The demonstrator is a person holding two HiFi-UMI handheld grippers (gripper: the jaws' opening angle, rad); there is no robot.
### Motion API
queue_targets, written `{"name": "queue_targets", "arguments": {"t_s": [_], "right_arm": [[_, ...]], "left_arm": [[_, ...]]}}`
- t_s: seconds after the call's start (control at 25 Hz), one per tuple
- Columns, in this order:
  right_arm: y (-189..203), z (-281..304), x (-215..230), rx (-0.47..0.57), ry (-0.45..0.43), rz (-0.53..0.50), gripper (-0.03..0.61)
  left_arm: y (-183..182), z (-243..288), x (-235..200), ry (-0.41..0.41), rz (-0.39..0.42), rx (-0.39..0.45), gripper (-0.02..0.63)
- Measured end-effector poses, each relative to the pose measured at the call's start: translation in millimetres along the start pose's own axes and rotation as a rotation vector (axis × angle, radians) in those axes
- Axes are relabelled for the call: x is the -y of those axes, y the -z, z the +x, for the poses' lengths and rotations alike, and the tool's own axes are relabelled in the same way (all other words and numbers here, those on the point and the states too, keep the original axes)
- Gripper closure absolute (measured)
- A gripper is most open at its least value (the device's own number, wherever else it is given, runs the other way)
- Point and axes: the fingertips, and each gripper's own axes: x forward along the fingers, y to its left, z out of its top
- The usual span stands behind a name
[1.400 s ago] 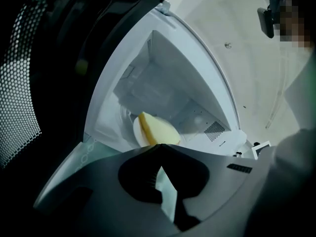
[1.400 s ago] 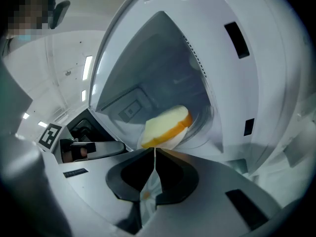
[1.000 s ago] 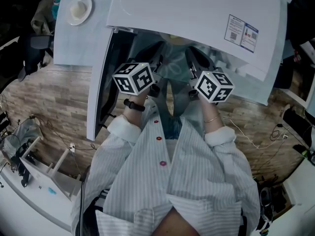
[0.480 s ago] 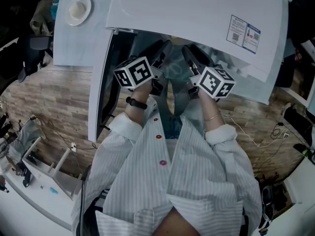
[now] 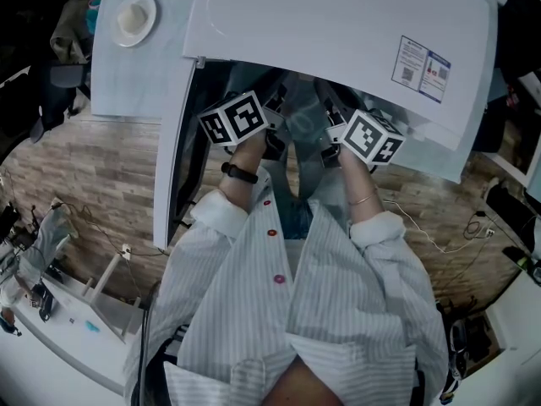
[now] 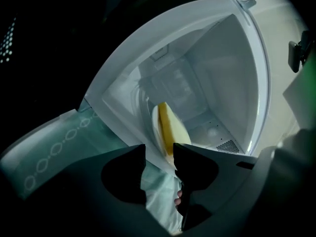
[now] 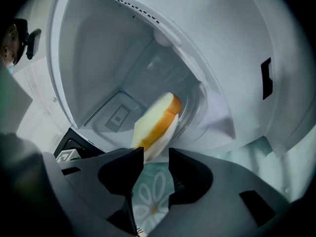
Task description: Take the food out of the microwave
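The food [image 6: 169,127] is a pale yellow and orange piece on a white plate [image 6: 157,132], sitting inside the white microwave [image 5: 338,24]. In the right gripper view the food [image 7: 159,116] lies just beyond the jaw tips, on the plate [image 7: 160,149]. My left gripper [image 6: 159,164] points into the cavity. Its jaws are opening, with the plate's near rim at the gap and no pad pressing on it. My right gripper [image 7: 156,158] is open, and the plate's rim reaches in between its tips. In the head view only the marker cubes [image 5: 237,118] [image 5: 372,138] show clearly.
The microwave door [image 5: 173,142] hangs open at the left. A teal cloth with a flower print [image 7: 150,201] covers the table below the opening. A small white dish [image 5: 135,15] stands on the table far left. Wooden floor and cables lie around.
Both grippers have slid a little further in under the microwave's top and rolled slightly. Their dark fingers have spread apart since the first frame.
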Motion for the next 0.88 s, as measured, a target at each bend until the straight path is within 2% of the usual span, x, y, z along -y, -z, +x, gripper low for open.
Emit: {"name": "queue_targets", "arguments": {"t_s": [0.36,0.72,0.88], "right_arm": [[0,5,7,-0.011,0.020,0.052,0.441],[3,5,4,-0.019,-0.006,0.122,0.477],[6,3,4,-0.019,-0.015,0.157,0.485]], "left_arm": [[-1,5,-7,-0.034,-0.011,-0.026,0.451],[2,5,-4,-0.007,-0.042,-0.035,0.452],[5,5,0,0.014,-0.068,-0.030,0.495]]}}
